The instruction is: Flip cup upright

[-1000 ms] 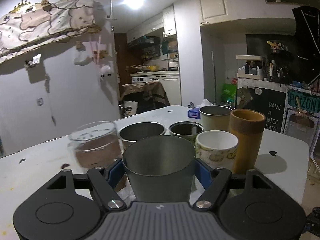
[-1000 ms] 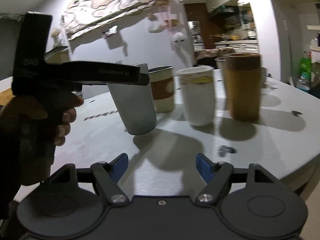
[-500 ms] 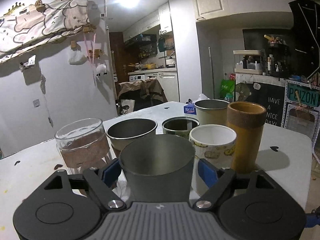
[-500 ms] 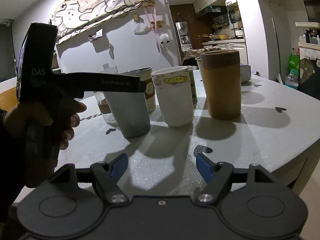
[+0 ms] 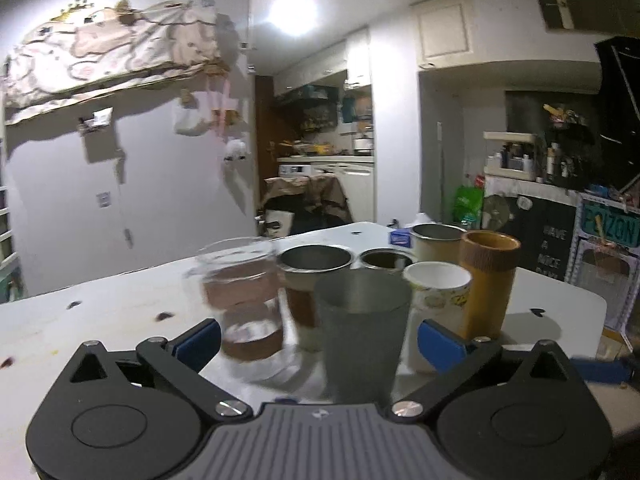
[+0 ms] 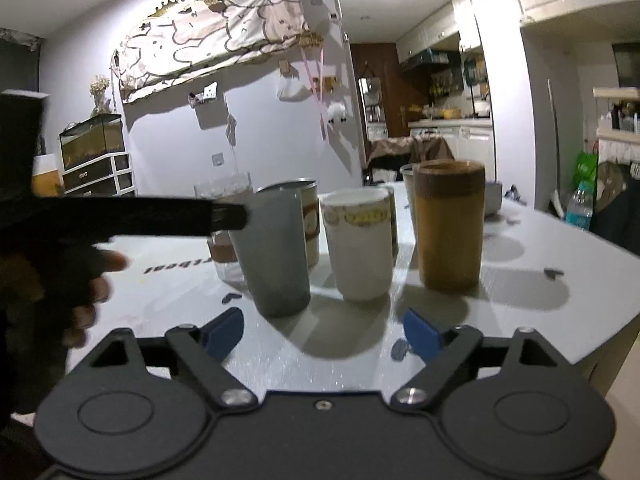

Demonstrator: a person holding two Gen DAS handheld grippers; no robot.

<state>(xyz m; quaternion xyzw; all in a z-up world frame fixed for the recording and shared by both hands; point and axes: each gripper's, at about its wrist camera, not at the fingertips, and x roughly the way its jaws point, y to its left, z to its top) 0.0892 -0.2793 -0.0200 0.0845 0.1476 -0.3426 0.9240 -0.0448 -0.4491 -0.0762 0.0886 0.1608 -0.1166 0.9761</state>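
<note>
Left gripper (image 5: 319, 339): jaws apart, straddling the grey cup (image 5: 363, 332) without contact. Cup stands upright on the table (image 6: 520, 280), near the white cup (image 6: 357, 240). Right gripper (image 6: 323, 332): spread, empty. Risk: a sideways exit could tip the cup into neighbours.

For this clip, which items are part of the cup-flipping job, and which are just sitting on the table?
In the job:
- grey metal cup, upright on the white table
- left tongs, open around it

Lying about:
- clear glass with brown band
- white paper cup with yellow print
- tall brown ribbed tumbler
- right tongs, open, empty
</note>
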